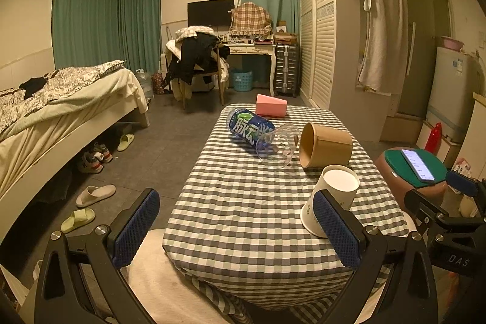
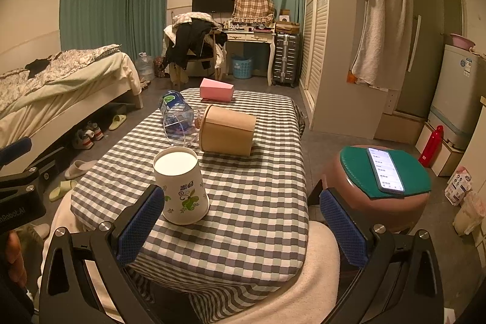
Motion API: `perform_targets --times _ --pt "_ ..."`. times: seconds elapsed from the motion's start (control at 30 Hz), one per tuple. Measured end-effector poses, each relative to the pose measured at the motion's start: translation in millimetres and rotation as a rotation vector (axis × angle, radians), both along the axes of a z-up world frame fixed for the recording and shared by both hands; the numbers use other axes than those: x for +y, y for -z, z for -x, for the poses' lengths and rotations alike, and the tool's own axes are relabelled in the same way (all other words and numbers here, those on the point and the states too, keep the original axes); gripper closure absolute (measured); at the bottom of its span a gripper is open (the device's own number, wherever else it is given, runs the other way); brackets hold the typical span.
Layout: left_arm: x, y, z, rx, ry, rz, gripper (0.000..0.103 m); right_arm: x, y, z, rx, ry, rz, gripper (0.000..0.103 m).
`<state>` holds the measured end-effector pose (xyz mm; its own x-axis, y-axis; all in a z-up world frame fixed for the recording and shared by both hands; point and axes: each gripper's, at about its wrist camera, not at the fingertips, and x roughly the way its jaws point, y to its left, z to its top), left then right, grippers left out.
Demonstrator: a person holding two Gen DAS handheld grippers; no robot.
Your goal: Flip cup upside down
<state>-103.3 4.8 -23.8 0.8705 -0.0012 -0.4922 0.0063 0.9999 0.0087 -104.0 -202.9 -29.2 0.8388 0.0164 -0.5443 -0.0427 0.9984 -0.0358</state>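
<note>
The paper cup already stands mouth-down, base up, on the near part of the checked bench, with the brown paper tub, clear plastic cup and blue bottle lying on their sides farther back. Both the left gripper and right gripper hover near it with fingers wide and empty. If another cup is meant, I would approach it squarely, close gently on its wall, lift clear before rotating, and set the rim down flat.

white paper cup: green floral print | checked tablecloth: grey-white | box: pink | cylindrical container: tan | gripper pads: blue
</note>
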Motion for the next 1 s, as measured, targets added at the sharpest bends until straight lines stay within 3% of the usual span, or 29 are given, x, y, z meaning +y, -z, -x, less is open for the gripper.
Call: perform_targets --times 1.0 --pt "0.9 1.5 0.6 0.008 0.0 -0.002 0.0 3.9 8.1 -0.1 0.017 -0.008 0.006 0.0"
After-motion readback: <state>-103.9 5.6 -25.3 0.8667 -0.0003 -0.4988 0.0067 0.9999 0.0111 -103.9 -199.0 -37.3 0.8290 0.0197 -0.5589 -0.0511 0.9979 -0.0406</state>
